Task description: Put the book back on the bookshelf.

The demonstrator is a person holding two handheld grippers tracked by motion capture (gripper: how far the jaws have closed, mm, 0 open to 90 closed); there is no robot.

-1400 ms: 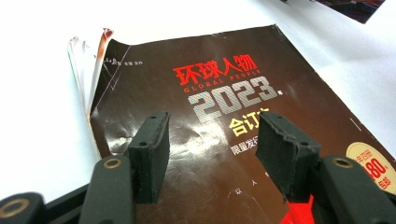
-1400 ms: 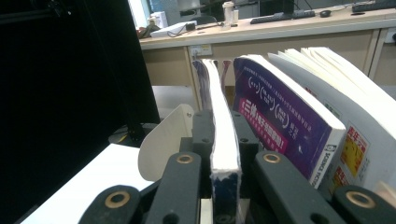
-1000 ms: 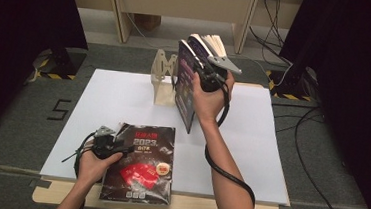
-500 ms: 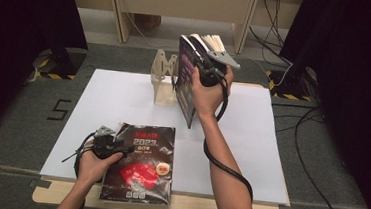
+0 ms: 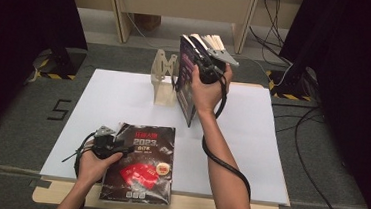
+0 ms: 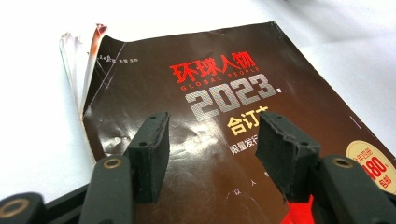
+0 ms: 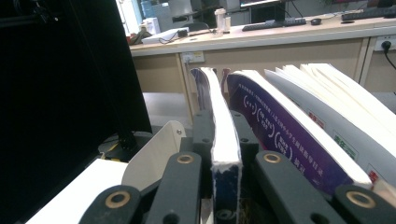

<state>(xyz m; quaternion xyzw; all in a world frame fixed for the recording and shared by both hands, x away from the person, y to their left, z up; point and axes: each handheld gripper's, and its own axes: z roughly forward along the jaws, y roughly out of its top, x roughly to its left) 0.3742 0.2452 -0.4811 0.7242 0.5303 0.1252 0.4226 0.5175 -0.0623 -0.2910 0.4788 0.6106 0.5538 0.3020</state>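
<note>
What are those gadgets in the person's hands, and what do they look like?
Handheld tools, mostly black. The left gripper has two black arms with brass-coloured rivets and worn dark foam pads. The right gripper carries a grey three-cornered plate and trails a thick black cable. Forearms are bare, no sleeves.

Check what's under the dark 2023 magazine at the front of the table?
The magazine lies flat on the white table sheet, its near edge overhanging the wooden table edge. Whatever lies beneath its cover is hidden. The left tool hovers open above it.

A: Is the table [image 5: 124,94] evenly lit?
B: Yes, bright from overhead, with dark surroundings. Glare streaks the magazine [image 6: 219,116] beyond the jaws.
A: Anything blurred?
B: Desks far behind look soft.
</note>
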